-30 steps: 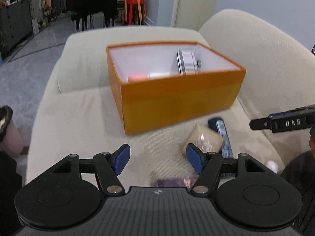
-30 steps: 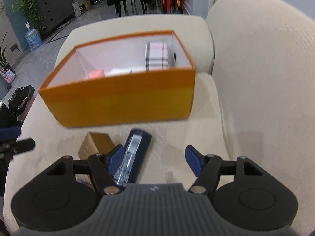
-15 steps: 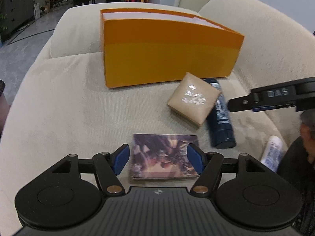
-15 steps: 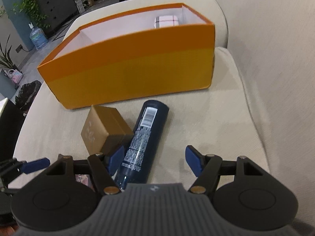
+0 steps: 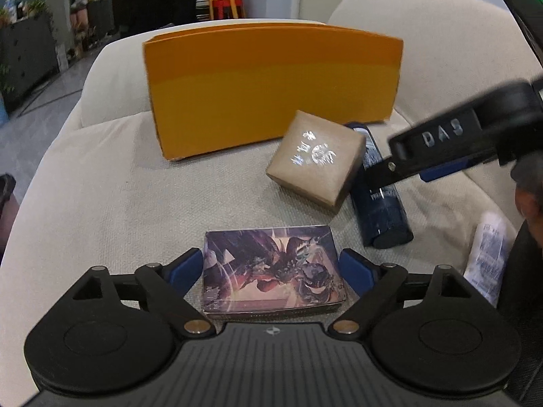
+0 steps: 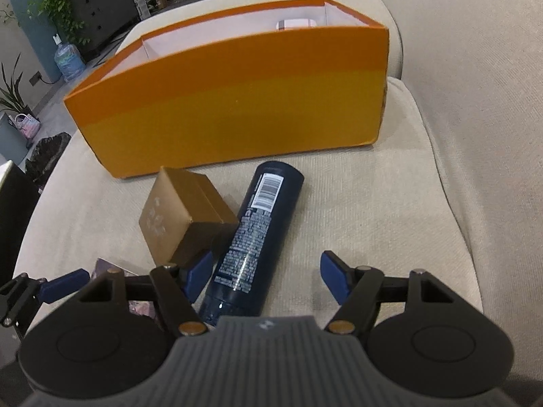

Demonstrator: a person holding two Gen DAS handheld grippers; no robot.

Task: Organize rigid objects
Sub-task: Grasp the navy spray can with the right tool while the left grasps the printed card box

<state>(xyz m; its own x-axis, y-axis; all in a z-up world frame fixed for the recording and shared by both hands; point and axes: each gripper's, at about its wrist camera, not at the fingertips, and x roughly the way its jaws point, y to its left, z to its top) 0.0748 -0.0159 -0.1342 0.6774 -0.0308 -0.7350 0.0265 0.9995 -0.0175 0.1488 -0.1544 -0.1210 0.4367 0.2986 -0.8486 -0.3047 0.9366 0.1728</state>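
Observation:
A card box with dark fantasy artwork [image 5: 271,268] lies flat on the beige sofa seat [image 5: 118,203]. My left gripper [image 5: 271,271] straddles it, jaws opening, blue pads just beside its two short sides. A dark blue bottle [image 6: 258,237] lies on its side, its cap end between the fingers of my right gripper [image 6: 268,276], which is open, the bottle nearer the left pad. A brown cardboard cube [image 5: 315,159] leans against the bottle. Behind them stands the orange box [image 6: 230,101], with a checked white item [image 6: 295,23] inside.
A white tube [image 5: 488,257] lies at the seat's right edge beside a person's dark sleeve. The sofa back [image 6: 475,68] rises to the right and an armrest [image 5: 112,88] stands behind the orange box. A dark cabinet and plants stand on the floor to the left.
Both grippers have sunk toward the seat. The left jaws widened and now flank the card box. The right gripper closed in over the bottle's cap end.

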